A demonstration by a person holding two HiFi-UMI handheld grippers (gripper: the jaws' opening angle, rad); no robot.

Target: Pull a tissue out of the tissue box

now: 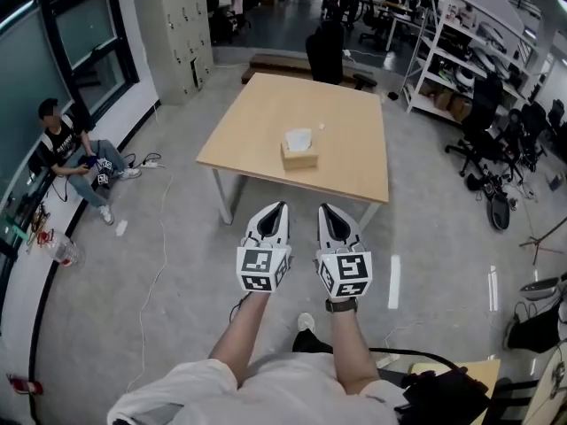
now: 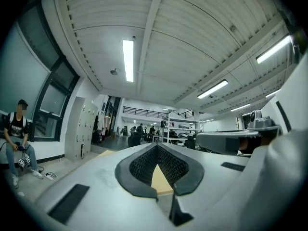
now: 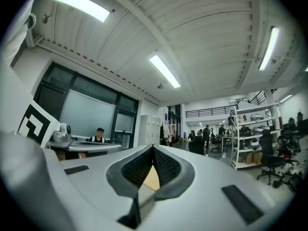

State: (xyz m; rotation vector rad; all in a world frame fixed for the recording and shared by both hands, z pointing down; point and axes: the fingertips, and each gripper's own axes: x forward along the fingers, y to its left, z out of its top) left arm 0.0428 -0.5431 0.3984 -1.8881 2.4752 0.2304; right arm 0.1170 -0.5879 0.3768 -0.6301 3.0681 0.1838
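A tan tissue box [image 1: 299,155] with a white tissue [image 1: 299,138] sticking out of its top stands near the middle of a light wooden table [image 1: 266,113]. Both grippers are held side by side over the floor, short of the table's near edge and well apart from the box. My left gripper [image 1: 281,206] is shut with its tips together and nothing held. My right gripper [image 1: 324,208] is also shut and empty. In each gripper view the dark pads [image 2: 158,162] [image 3: 153,163] meet at the tip, with only a sliver of tabletop showing below.
A person [image 1: 66,153] sits on the floor by the windows at the left, with cables nearby. Metal shelving [image 1: 461,51] and office chairs [image 1: 496,140] stand at the right. A black chair [image 1: 325,53] is behind the table. A second desk corner [image 1: 452,379] is at bottom right.
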